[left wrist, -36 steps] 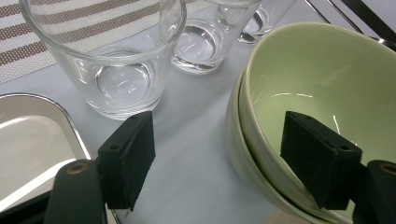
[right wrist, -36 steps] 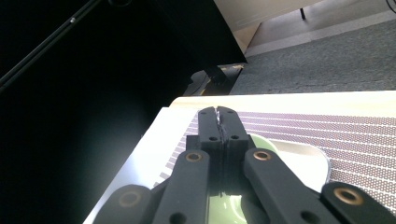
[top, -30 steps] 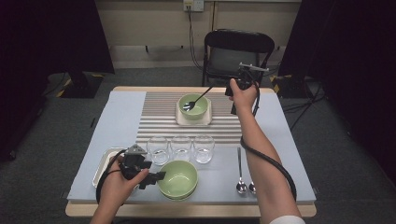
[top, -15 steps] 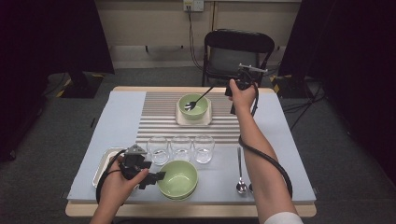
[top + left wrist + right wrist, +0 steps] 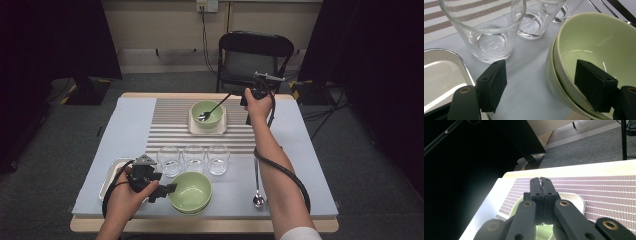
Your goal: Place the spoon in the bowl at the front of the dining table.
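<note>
Right gripper (image 5: 243,96): jaws pressed on a long metal spoon (image 5: 212,110), its tip lowered into the pale green ceramic bowl (image 5: 207,112) below and ahead. Risks judged: thin handle twisted in the pinch; bowl nudged off its square plate (image 5: 192,128). Left gripper (image 5: 544,82) spread, astride the stacked green bowls' (image 5: 596,45) rim.

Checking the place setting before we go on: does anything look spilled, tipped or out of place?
Nothing stands out. The three glasses stand upright and empty, the stacked green bowls sit level, and the right tool holds its spoon over the far bowl.
</note>
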